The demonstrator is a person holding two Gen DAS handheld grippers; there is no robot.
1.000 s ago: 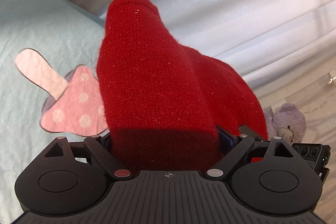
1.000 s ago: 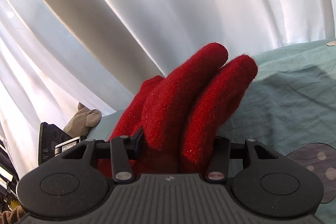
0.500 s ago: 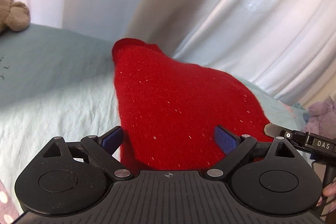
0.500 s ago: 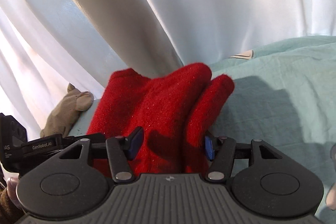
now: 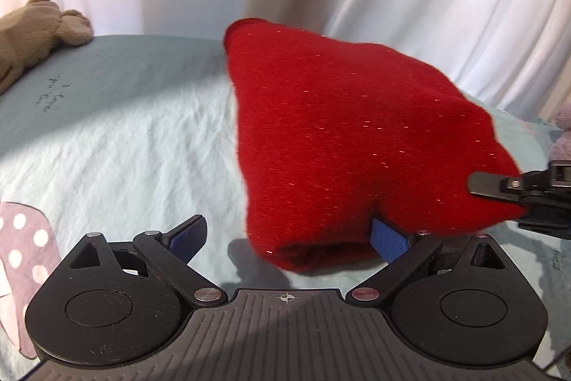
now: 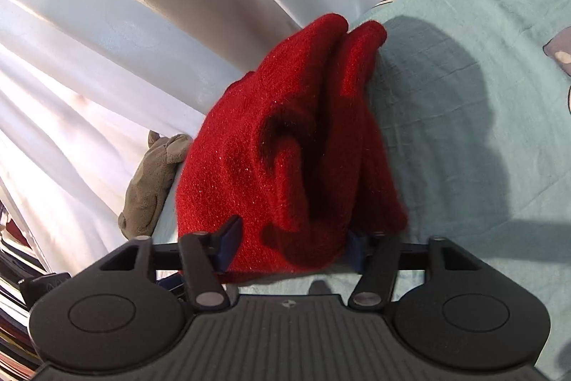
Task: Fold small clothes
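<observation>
Your right claw (image 6: 289,247) is closing on the red knit (image 6: 285,145), pads squeezing its bunched near end, so get a firm bite before you pull. Your left claw (image 5: 289,240) is spreading wide and pinching nothing: one blue pad just touches the knit's near edge, the other stands clear. Draw that claw back cleanly so it doesn't snag the fold. The knit lies folded on the bed (image 5: 117,149), right in front of both claws, with the brown plush (image 5: 32,31) well beyond it.
</observation>
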